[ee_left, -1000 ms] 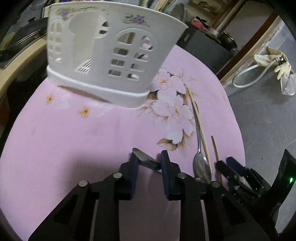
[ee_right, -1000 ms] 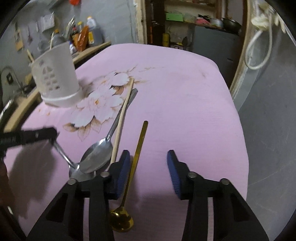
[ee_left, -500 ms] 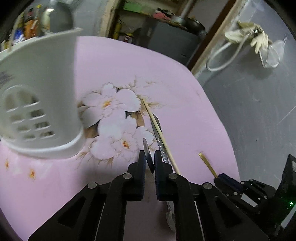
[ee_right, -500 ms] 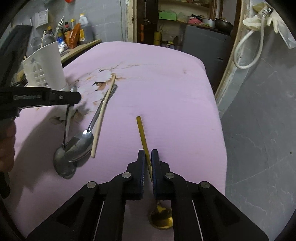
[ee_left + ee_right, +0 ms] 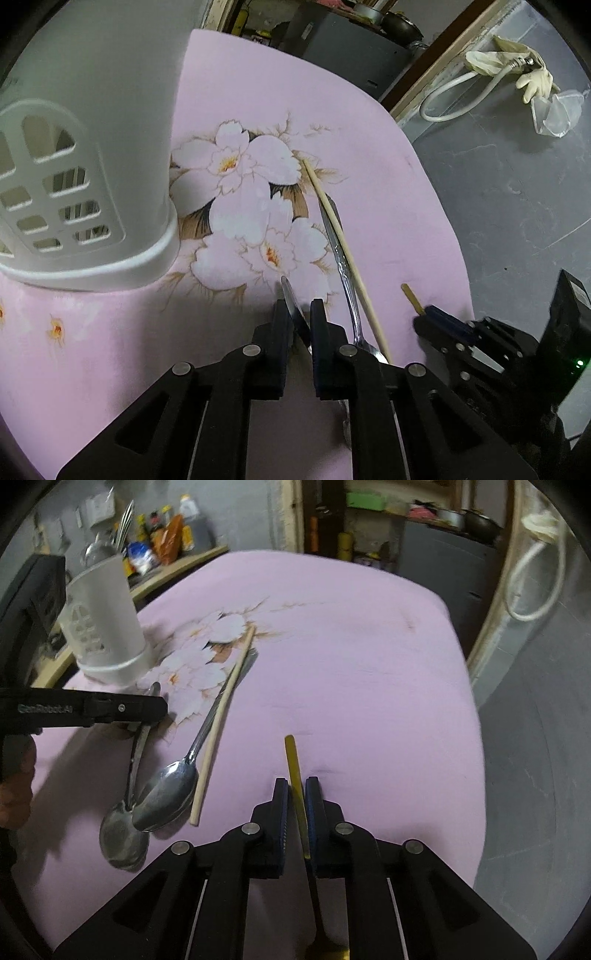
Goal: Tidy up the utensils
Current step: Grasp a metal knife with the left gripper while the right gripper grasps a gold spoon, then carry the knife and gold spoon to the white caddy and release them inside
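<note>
While the left tool (image 5: 299,310) clamps a steel spoon's handle (image 5: 291,299), the right tool (image 5: 296,794) grips the gold spoon (image 5: 294,764) at 6 o'clock.

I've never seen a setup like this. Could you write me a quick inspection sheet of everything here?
Surface: pink floral cloth, bare on the right.
Job's things: white holder; loose steel spoon and wooden chopstick lying side by side.
Clutter: nothing seen on the cloth.
Grippers: left gripper shut on second steel spoon; right gripper shut on gold spoon.
Cables: white hose on the wall.
Surroundings: bottles on shelf, grey floor.
</note>
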A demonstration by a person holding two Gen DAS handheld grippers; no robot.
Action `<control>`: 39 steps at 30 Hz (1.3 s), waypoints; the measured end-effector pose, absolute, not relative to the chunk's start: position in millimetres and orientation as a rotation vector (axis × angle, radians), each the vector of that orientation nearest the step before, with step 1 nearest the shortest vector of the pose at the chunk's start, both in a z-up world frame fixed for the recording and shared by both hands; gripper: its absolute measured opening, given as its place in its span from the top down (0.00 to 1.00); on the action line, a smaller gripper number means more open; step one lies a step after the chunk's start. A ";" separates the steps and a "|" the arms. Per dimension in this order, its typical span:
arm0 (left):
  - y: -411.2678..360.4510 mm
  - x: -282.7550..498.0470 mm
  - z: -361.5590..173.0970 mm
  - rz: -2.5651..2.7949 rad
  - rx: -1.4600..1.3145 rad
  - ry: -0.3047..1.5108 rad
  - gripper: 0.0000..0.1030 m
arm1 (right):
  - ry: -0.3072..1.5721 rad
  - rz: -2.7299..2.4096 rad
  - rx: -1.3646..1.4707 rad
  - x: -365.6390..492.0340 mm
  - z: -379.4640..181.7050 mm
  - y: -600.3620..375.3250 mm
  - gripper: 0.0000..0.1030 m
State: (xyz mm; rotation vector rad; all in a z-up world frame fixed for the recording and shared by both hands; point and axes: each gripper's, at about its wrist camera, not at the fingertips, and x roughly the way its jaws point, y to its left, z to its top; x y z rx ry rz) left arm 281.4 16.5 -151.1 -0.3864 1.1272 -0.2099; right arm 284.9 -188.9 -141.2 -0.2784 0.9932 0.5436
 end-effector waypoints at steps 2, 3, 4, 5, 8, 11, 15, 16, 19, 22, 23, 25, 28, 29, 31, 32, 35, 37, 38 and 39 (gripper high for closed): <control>17.4 282.0 -151.5 -0.213 -0.401 1.129 0.92 | 1.012 0.550 -0.313 287.1 -142.6 -184.1 0.92; 16.6 280.1 -150.2 -0.213 -0.400 1.130 0.92 | 1.018 0.554 -0.330 287.6 -143.0 -182.1 0.92; 15.7 280.3 -149.0 -0.212 -0.402 1.129 0.92 | 1.023 0.555 -0.356 287.7 -143.2 -179.5 0.93; 15.5 280.5 -147.7 -0.210 -0.403 1.128 0.93 | 1.024 0.554 -0.372 288.1 -143.4 -178.1 0.93; 13.6 278.9 -141.4 -0.209 -0.408 1.109 0.95 | 1.009 0.541 -0.391 286.3 -142.6 -174.8 0.96; 16.0 268.8 -127.8 -0.201 -0.405 1.056 0.98 | 0.970 0.562 -0.286 282.7 -136.0 -186.9 0.97; 18.8 252.6 -105.1 -0.156 -0.372 0.945 1.00 | 0.853 0.569 -0.218 271.7 -117.0 -196.3 0.97; 19.1 247.8 -99.3 -0.140 -0.357 0.915 1.00 | 0.817 0.566 -0.206 268.9 -111.0 -197.1 0.97; 18.9 237.1 -86.1 -0.108 -0.335 0.841 1.00 | 0.739 0.565 -0.172 264.5 -97.4 -194.6 0.97; 19.3 230.6 -73.1 -0.080 -0.305 0.775 1.00 | 0.656 0.568 -0.141 262.1 -79.9 -189.8 0.97; 20.0 229.1 -67.7 -0.075 -0.304 0.750 1.00 | 0.637 0.569 -0.134 263.3 -76.1 -187.9 0.97; 19.1 229.5 -60.7 -0.067 -0.306 0.712 1.00 | 0.594 0.574 -0.112 265.1 -65.1 -184.6 0.97; 20.2 228.0 -47.7 -0.054 -0.284 0.655 1.00 | 0.543 0.581 -0.083 268.7 -51.5 -181.3 0.97; 19.8 228.3 -44.7 -0.052 -0.276 0.640 1.00 | 0.524 0.584 -0.074 270.4 -46.7 -179.4 0.97; 22.6 228.0 -34.9 -0.048 -0.253 0.607 1.00 | 0.494 0.593 -0.057 274.0 -35.6 -176.8 0.97; 23.9 228.8 -30.4 -0.047 -0.246 0.591 1.00 | 0.480 0.596 -0.048 275.9 -30.3 -175.0 0.97; 34.1 229.8 -13.2 -0.043 -0.251 0.553 1.00 | 0.443 0.607 -0.025 279.3 -14.0 -169.6 0.97; 42.1 230.4 -2.7 -0.039 -0.257 0.532 1.00 | 0.421 0.613 -0.017 282.4 -2.4 -163.6 0.97; 47.3 230.2 2.2 -0.037 -0.260 0.521 1.00 | 0.413 0.616 -0.013 282.9 3.0 -160.7 0.97; 52.9 230.5 7.7 -0.034 -0.262 0.508 1.00 | 0.405 0.618 -0.011 283.8 8.8 -157.8 0.97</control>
